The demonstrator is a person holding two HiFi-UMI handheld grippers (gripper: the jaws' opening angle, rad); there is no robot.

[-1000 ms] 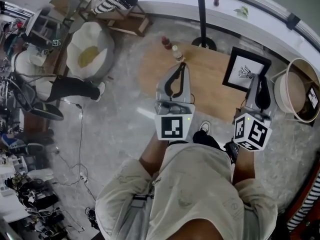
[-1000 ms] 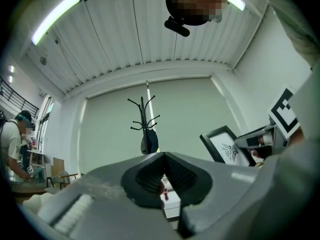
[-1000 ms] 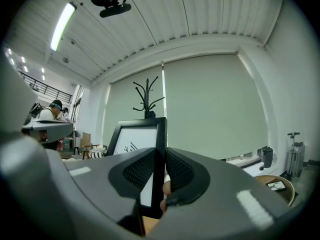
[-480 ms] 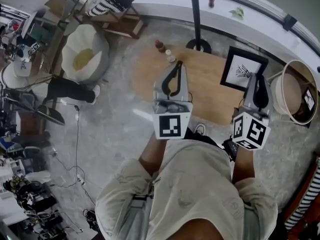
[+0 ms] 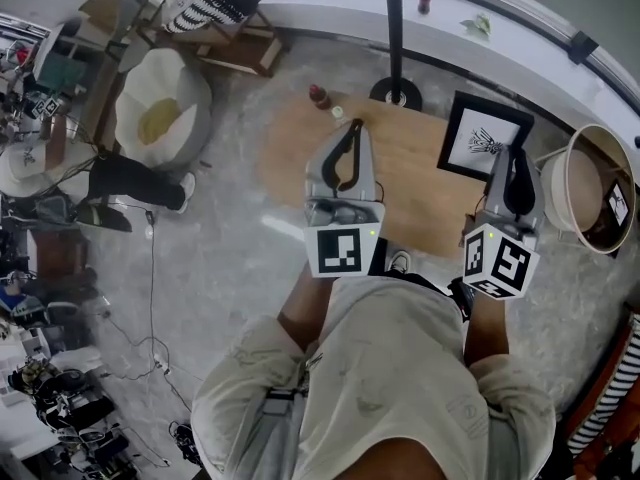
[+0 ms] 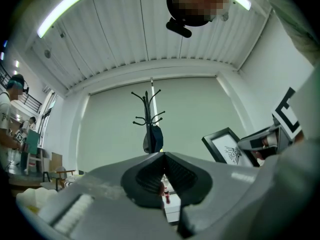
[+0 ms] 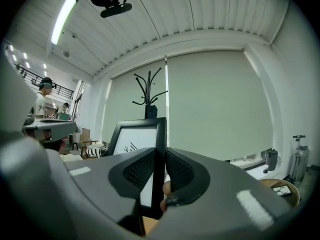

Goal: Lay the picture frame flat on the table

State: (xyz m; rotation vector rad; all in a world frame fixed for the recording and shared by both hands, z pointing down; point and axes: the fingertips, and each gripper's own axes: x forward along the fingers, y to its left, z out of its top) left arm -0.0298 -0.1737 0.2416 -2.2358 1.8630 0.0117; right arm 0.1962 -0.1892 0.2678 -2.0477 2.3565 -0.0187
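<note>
Well, starting at my left, two small bottles (image 5: 318, 96) stand close together at the far left corner of the wooden table (image 5: 410, 193), one dark red and one pale. Their labels are too small for me to read.

Next comes my left gripper (image 5: 354, 128), held level over the table. Its pads meet at the tips and it holds nothing.

Behind the table rises one black coat stand (image 5: 393, 28) on a round base.

Further right is the single picture frame (image 5: 485, 136), black-edged around a white sheet with a black line drawing. I can make out no lettering on it. It stands on its lower edge on the far right part of the table, its long sides running up and down. Its face is turned toward me and a little to my left.

My right gripper (image 5: 516, 154) points level at it. Its jaws are closed on the frame's right upright edge, a pad pressing each side of the black moulding.

Just beyond the table's right end sits one round basket (image 5: 556, 173).
</note>
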